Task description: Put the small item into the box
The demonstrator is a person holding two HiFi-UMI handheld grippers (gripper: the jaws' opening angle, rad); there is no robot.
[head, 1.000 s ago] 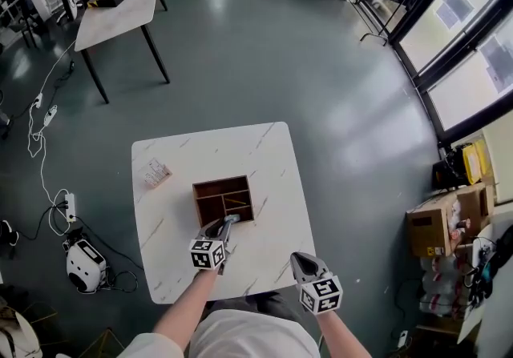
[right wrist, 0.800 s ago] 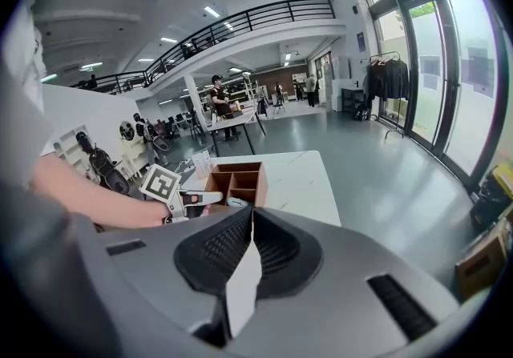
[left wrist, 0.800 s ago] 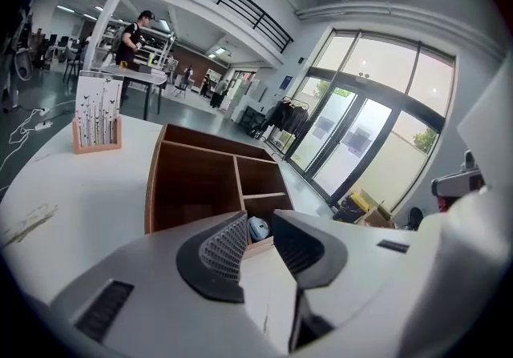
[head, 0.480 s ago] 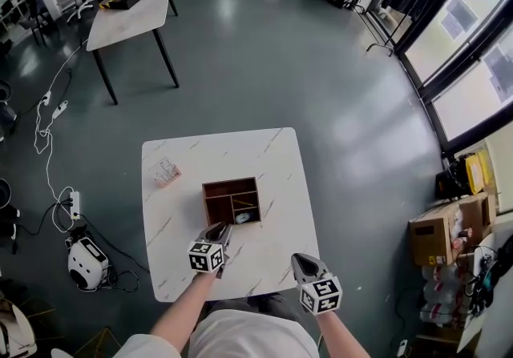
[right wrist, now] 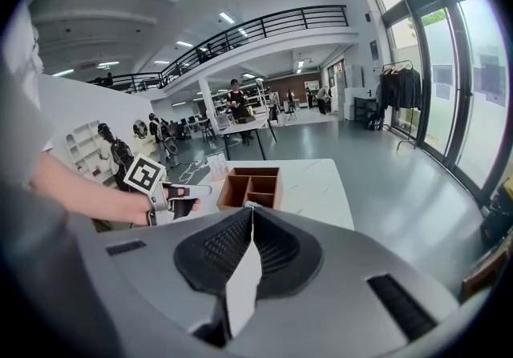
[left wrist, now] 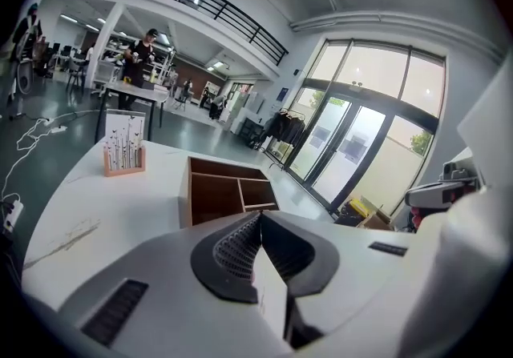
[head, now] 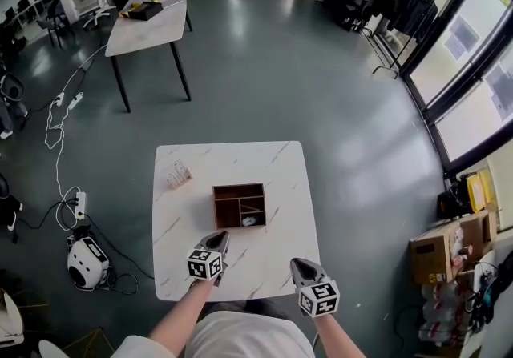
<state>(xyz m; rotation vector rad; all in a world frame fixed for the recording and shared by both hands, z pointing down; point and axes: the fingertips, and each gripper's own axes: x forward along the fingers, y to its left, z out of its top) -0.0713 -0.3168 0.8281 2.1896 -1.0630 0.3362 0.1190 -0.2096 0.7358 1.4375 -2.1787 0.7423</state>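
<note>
1. The small item (head: 249,221), a pale object, lies inside the box (head: 239,186), in the compartment at the box's near-right corner. I cannot make out its exact shape.
2. The box sits upright near the middle of the worktop (head: 276,248), a little towards the near edge. Its open top faces up and its dividers are visible.
3. The left gripper (head: 218,237) hangs over the worktop between the box and the near edge. It is just short of the box's near wall and does not touch it. Its own view shows the jaws pressed together with nothing between them.
4. The right gripper (head: 299,263) is at the worktop's near-right corner, well apart from the box. Its jaws also meet tip to tip and hold nothing.
5. I judge the placing step complete, because the item rests in the box and neither gripper holds it.
6. The next move calls only for keeping both grippers clear of the box, so that its wall is not knocked.
7. A card holder (head: 178,175) stands towards the worktop's far-left corner, apart from the box. It plays no part in the task.
</note>
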